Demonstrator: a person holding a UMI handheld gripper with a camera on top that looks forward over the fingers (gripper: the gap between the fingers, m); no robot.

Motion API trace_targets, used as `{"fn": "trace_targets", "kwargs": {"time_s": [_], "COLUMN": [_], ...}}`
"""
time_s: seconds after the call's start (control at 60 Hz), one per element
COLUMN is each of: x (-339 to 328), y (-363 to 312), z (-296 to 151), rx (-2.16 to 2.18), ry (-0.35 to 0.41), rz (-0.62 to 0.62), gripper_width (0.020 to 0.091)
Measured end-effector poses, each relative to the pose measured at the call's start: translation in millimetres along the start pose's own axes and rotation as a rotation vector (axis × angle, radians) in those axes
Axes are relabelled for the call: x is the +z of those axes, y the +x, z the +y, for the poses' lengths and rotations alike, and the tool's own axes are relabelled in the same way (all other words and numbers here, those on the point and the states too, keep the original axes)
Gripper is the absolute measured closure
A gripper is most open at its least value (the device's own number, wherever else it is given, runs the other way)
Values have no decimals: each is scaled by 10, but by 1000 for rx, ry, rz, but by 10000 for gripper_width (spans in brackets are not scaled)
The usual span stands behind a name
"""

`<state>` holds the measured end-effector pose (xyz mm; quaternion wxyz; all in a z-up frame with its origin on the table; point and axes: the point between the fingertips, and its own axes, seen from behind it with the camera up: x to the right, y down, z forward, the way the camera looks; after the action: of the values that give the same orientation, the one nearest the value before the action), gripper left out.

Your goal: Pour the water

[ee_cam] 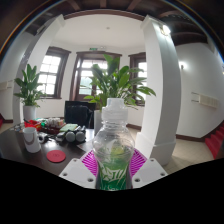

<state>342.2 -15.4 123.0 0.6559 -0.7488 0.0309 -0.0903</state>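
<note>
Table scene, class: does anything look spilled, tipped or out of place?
Nothing stands out. The bottle stands upright, capless, held between the hand-held gripper fingers; a red lid lies flat on the table.

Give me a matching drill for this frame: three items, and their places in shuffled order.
Items:
1. bottle
2. red lid
3. potted plant

Places:
A. flat on the table, off to the side of the gripper
B. between the gripper's fingers, held upright
C. far end of the table, by the window

Pairs: 1-B, 2-A, 3-C
</note>
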Motion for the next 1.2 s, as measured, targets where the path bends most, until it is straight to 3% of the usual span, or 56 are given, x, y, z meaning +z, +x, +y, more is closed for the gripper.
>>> {"fn": "trace_targets", "kwargs": {"time_s": [0.283,0.633,0.95,0.967,0.983,1.017,1.033,1.2], "x": [344,846,1100,1109,1114,1126,1131,1183], "y": [-500,-1807,-2408,-2429,-2446,-2488,-2503,-2614], "z": [-358,-669,-866,-870,-872,-876,-873,-836], "rx": [-633,-1381,-1963,-1986,-2010,-2054,-2070,-2132], "ry": [-12,98,215,222,227,239,242,247], "rz": [26,-57,58,64,71,80,83,83], "gripper_width": [748,747,750,785,749,748,780,747]}}
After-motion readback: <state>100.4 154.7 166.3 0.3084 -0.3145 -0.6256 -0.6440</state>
